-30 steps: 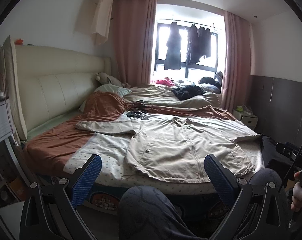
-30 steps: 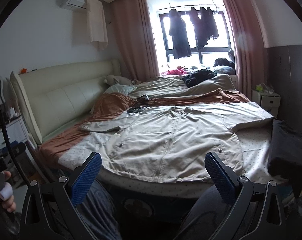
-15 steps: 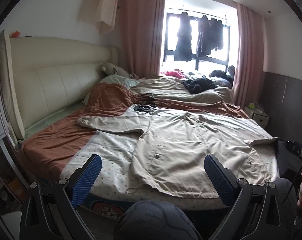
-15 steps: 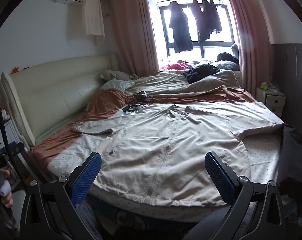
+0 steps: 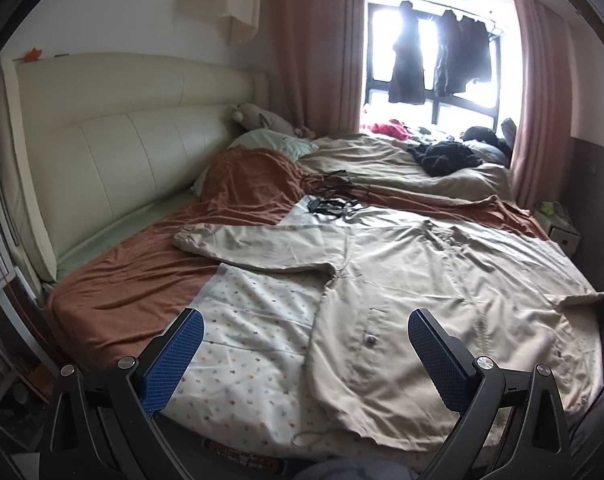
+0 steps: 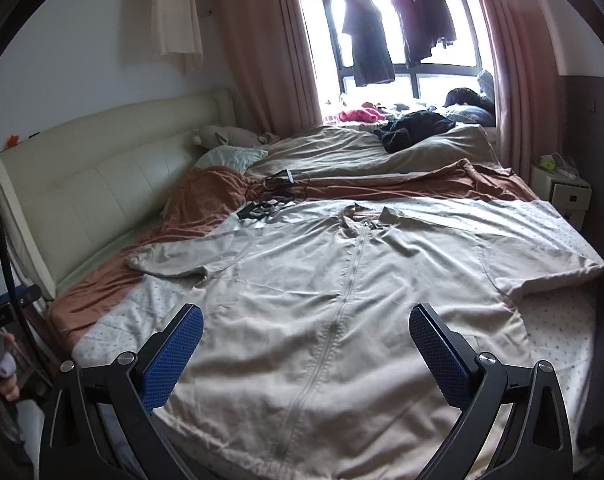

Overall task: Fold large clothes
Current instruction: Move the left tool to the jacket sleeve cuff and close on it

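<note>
On the bed (image 6: 554, 320) a beige jacket (image 6: 342, 280) lies spread flat, zipper up, sleeves out to both sides — the left gripper (image 5: 306, 360) and right gripper (image 6: 306, 356) hover over its near hem, fingers wide apart, holding nothing.

Left gripper (image 5: 306, 354), blue ribbed pads spread wide, hovers at 6 o'clock over bed edge, touching nothing. Beige zip-front jacket (image 5: 418, 300) lies flat, front up, from centre to 4 o'clock, one sleeve stretched twd 10 o'clock. Under it: white sheet w/ small coloured print (image 5: 257, 320), atop rust-brown bedspread (image 5: 141, 280) at 8–9 o'clock. Cream padded headboard (image 5: 113, 160) at 10. Black cable tangle (image 5: 332, 204) just past jacket, approx 12. Dark clothes hang in window (image 5: 430, 76) at 1 o'clock.
</note>
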### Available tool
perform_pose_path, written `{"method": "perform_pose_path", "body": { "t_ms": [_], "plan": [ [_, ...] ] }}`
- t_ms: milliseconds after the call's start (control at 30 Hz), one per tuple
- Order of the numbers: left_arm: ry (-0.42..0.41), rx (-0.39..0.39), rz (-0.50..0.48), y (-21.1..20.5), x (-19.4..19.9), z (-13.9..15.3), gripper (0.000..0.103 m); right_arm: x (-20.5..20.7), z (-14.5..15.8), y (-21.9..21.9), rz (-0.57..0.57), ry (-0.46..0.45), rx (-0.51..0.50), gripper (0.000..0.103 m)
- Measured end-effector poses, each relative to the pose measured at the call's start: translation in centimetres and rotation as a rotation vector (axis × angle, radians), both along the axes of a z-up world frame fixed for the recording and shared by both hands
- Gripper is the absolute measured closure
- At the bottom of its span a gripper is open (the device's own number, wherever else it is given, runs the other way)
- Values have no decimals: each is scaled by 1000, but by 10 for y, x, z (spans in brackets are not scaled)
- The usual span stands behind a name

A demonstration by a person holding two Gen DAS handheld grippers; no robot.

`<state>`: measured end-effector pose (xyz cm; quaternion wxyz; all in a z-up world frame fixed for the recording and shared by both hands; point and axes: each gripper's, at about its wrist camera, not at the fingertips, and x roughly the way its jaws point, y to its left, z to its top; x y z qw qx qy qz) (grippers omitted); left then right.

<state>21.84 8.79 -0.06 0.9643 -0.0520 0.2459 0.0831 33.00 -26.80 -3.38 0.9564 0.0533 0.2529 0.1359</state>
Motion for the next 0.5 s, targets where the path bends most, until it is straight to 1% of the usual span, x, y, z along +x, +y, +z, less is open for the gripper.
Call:
{"method": "perform_pose_path", "body": {
  "t_ms": [200, 400, 500],
  "plan": [
    [65, 24, 45, 23, 53, -16, 0, 56, -14, 9, 12, 43, -36, 0],
    [107, 37, 79, 50, 96, -31, 0, 111, -31, 22, 37, 97, -64, 0],
    [116, 49, 95, 67, 117, -40, 1, 133, -38, 32, 51, 111, -88, 0]
  ]
}}
